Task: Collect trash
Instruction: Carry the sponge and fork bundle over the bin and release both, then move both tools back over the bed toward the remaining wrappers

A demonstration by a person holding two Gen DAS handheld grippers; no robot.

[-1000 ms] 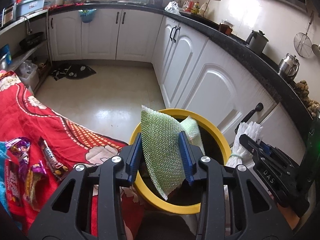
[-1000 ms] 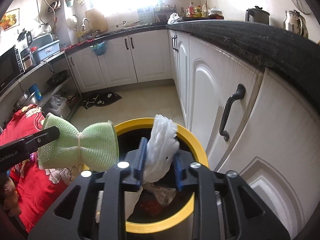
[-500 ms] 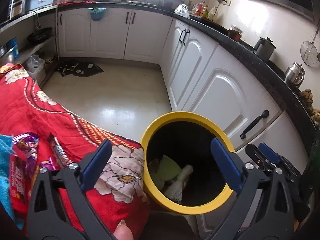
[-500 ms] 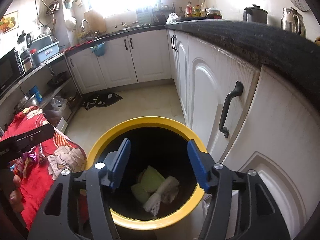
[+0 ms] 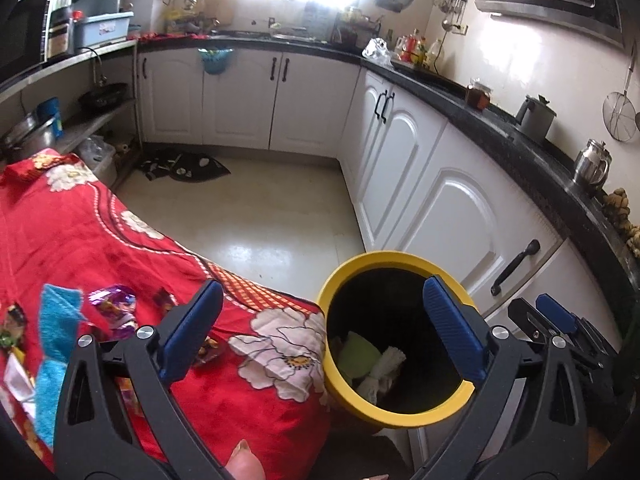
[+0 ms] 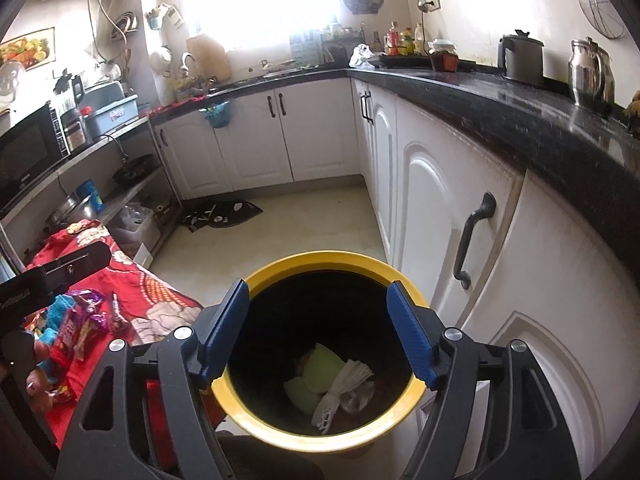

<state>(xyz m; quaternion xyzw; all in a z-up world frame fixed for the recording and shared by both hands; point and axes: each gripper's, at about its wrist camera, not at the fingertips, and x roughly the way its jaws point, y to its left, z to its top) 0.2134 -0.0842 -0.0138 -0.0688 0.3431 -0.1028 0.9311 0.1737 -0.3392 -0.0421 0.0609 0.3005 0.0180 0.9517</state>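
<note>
Both the left gripper point(image 5: 320, 320) and the right gripper point(image 6: 318, 326) hang with fingers wide and empty above the round yellow-rimmed black bin point(image 6: 320, 258), where a green mesh scrubber point(image 6: 322, 366) and a white net bundle point(image 6: 344, 386) lie. Shiny crumpled snack wrappers point(image 5: 112, 308) remain on the red floral-cloth tabletop point(image 5: 120, 240) (beside a blue cloth); I'd reach left there next, pinching one wrapper only.

Scrubber point(image 6: 320, 366) inside bin point(image 6: 256, 412), wrappers point(image 5: 110, 306) on cloth point(image 5: 100, 240)

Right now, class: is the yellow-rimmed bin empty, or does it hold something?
Not empty. The yellow-rimmed bin holds a green mesh scrubber and a white mesh bundle at its bottom, far below the rim.
</note>
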